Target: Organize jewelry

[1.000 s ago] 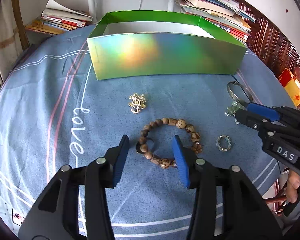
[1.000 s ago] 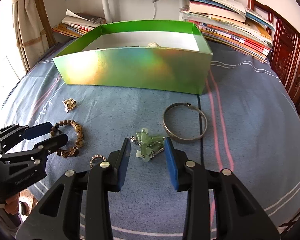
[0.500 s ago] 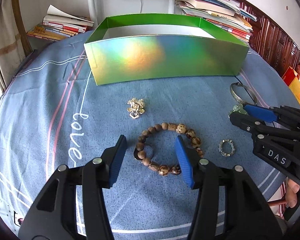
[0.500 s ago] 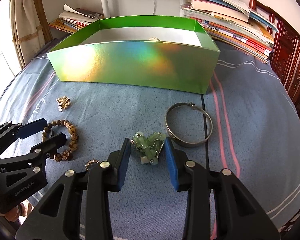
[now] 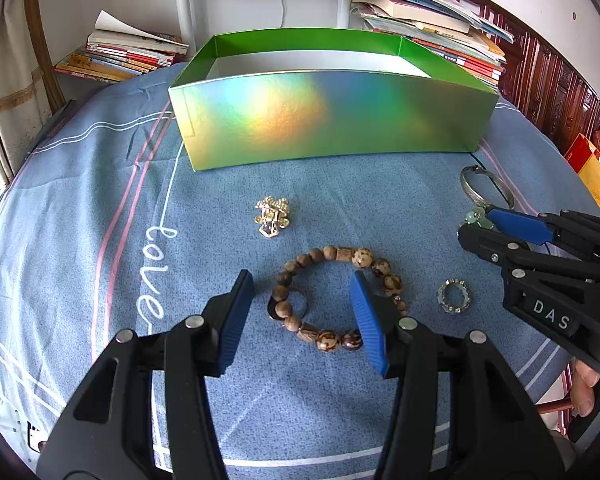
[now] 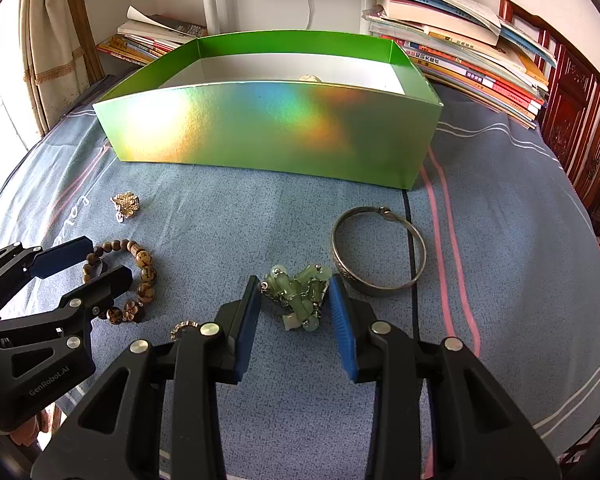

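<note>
A brown bead bracelet (image 5: 332, 296) lies on the blue cloth. My left gripper (image 5: 301, 280) stands open over the bracelet's left half, its right pad covering a few beads. A green bead cluster (image 6: 296, 300) lies between the pads of my right gripper (image 6: 295, 284), which is open with little room on either side. In the right wrist view the left gripper (image 6: 100, 266) straddles the bracelet (image 6: 140, 264). The left wrist view shows my right gripper (image 5: 476, 226) at the right edge, by the cluster (image 5: 476, 218).
A shiny green open box (image 5: 332, 120) stands behind the jewelry, with a pale item (image 6: 310, 78) inside. On the cloth lie a gold brooch (image 5: 272, 216), a small crystal ring (image 5: 454, 296) and a silver bangle (image 6: 380, 252). Book stacks (image 6: 472, 48) line the back.
My left jaws have spread a little wider around the bracelet. The green cluster, just ahead of the right fingertips before, now sits between them.
</note>
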`<state>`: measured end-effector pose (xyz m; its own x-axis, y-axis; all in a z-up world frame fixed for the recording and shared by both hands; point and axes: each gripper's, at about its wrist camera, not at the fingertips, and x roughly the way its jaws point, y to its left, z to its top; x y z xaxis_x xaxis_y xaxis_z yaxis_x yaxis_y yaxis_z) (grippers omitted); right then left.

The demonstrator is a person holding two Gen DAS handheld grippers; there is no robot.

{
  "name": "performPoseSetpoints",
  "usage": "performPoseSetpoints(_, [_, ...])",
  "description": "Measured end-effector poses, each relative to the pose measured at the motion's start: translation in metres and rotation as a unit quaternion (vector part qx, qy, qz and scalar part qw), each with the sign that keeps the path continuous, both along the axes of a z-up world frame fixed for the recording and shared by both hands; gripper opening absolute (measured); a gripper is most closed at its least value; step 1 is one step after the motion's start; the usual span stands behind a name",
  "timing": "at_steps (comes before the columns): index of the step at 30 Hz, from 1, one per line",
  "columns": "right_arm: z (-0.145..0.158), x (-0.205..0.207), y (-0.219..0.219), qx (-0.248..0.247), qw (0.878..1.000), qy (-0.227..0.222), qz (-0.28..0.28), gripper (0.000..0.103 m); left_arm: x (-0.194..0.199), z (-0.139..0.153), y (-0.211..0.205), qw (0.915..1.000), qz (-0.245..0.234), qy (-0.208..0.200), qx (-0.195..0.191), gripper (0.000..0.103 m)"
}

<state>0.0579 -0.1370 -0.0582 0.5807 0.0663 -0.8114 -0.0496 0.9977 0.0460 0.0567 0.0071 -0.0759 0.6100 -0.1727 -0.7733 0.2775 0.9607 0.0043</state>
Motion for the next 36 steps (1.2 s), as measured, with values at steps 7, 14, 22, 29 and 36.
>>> performPoseSetpoints(7, [-0.0001, 0.0000, 0.0000, 0.001, 1.000, 0.000, 0.000, 0.035, -0.0002, 0.0000, -0.0001, 1.0000, -0.001, 0.000, 0.000, 0.051])
performPoseSetpoints(14, [0.0001, 0.0001, -0.0005, 0.002, 1.000, 0.000, 0.000, 0.035, -0.0005, 0.0000, -0.0004, 1.0000, 0.000, -0.001, 0.000, 0.051])
performPoseSetpoints(22, [0.0001, -0.0003, -0.0015, 0.004, 1.000, -0.001, -0.001, 0.035, -0.0009, -0.0002, 0.0001, 1.0000, 0.000, -0.001, 0.000, 0.051])
performPoseSetpoints(29, [0.0004, -0.0007, -0.0016, 0.005, 1.000, -0.001, -0.001, 0.035, -0.0007, -0.0003, 0.0004, 1.0000, 0.000, -0.002, 0.000, 0.051])
performPoseSetpoints(36, [0.0010, -0.0020, -0.0021, 0.003, 1.000, -0.003, -0.004, 0.032, -0.0008, -0.0002, 0.0007, 1.0000, 0.000, -0.002, 0.000, 0.051])
